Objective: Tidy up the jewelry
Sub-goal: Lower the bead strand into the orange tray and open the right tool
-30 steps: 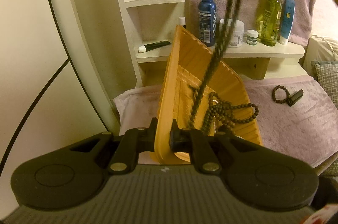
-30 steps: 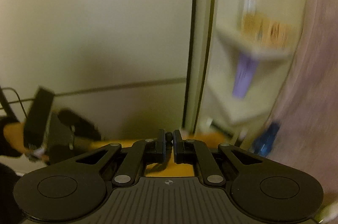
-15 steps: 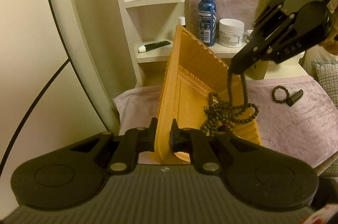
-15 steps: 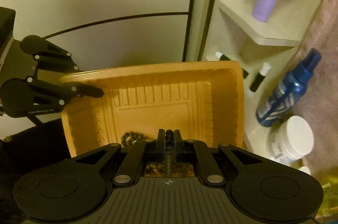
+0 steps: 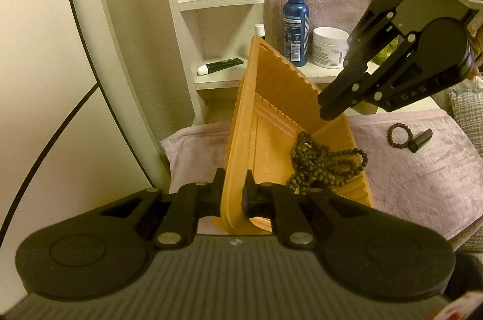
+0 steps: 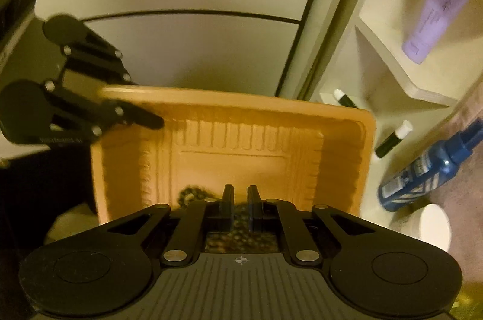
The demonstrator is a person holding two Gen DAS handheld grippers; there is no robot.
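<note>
Now the left claw (image 5: 234,194) is clamped on the tilted orange tray's (image 5: 271,109) rim; beads (image 5: 320,163) lie inside, the right claw (image 6: 240,201) slightly apart above.

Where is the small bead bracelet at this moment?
In the left wrist view, the small bead bracelet lies on the pink towel, right of the orange tray, touching a small black cylinder.

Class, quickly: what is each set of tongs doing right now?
Left tongs: closed on the rim of the orange tray.
Right tongs: open, holding nothing, above the bead necklace.
</note>
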